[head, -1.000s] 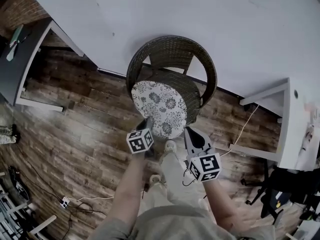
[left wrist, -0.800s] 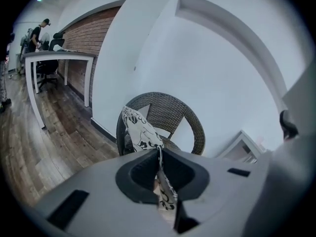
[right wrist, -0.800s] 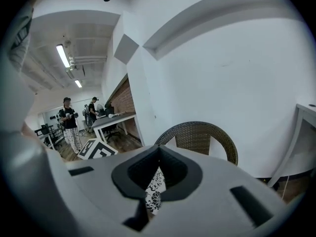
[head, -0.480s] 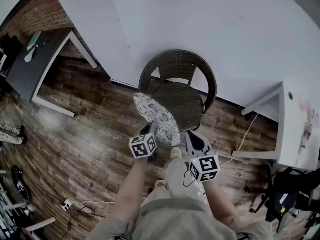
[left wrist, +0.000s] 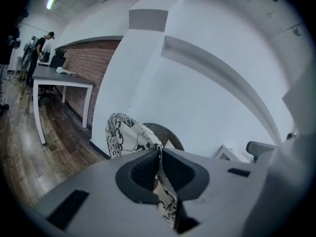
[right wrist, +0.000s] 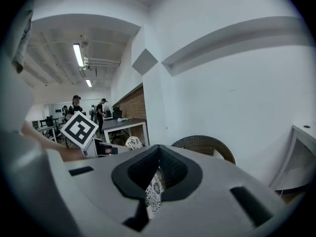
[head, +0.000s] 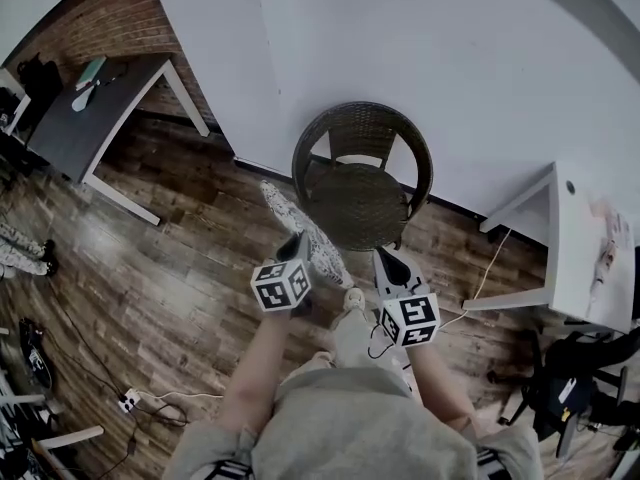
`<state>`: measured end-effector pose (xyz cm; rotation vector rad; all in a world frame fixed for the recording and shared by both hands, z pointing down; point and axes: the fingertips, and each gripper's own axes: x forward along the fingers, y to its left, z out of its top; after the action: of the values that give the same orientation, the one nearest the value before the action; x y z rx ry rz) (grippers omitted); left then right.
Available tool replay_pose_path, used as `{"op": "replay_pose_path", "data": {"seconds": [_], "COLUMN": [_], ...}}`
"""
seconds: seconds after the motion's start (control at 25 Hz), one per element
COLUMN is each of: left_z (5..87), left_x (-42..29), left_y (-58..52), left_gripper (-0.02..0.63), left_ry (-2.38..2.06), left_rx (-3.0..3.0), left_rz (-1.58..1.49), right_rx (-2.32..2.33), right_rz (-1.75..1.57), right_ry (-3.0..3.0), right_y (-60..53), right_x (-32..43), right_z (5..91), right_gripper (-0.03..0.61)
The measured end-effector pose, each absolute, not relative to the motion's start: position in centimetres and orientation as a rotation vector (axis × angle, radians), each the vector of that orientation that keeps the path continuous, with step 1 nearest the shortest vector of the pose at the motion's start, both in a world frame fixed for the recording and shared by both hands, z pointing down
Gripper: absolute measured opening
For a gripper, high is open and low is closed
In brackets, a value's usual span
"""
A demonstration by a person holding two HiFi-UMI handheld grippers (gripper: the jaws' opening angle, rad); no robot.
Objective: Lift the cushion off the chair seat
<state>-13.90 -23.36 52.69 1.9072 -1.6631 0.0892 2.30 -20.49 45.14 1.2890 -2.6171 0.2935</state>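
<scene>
Clearly the cushion (head: 283,206) was off the seat: in the head view it hung on edge, tilted, left of centre, just in front of the chair (head: 362,193) and over the floor (head: 180,258), with the bare woven seat showing behind it. The left gripper (left wrist: 159,149) had its jaws pinched together on the cushion's thin rim, and the patterned cloth ran down through the slot between them. The right gripper (right wrist: 159,152) was likewise drawn nearly shut, with patterned cloth showing between its jaws, so it seemed to have a hold on the rim too, though the head view left that contact hard to confirm. To do the lift well, the best course looked to be firm pressure on both grippers, since a soft rim could creep out of a narrow pinch. The two needed to rise together at one height so the cushion would not twist between them. The low end hung near the person's shoe (head: 352,296), at lower centre, so it needed raising before any swing aside. A slow pull back from the chair's front rim would avoid a snag.
</scene>
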Motion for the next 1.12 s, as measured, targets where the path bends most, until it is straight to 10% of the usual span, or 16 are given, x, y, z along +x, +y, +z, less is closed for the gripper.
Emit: {"op": "replay_pose_path", "data": {"seconds": [1.12], "left_z": [38.8], "left_x": [-15.5], "left_y": [-8.6], "left_gripper": [0.025], "left_ry": [-1.621], "left_rx": [2.100], "left_rz": [-0.159], "right_rx": [1.368], "right_rz": [0.150], "right_ry": [-2.655], "right_y": [-8.6], "right_x": [1.5], "right_z": [40.6], "right_gripper": [0.002]}}
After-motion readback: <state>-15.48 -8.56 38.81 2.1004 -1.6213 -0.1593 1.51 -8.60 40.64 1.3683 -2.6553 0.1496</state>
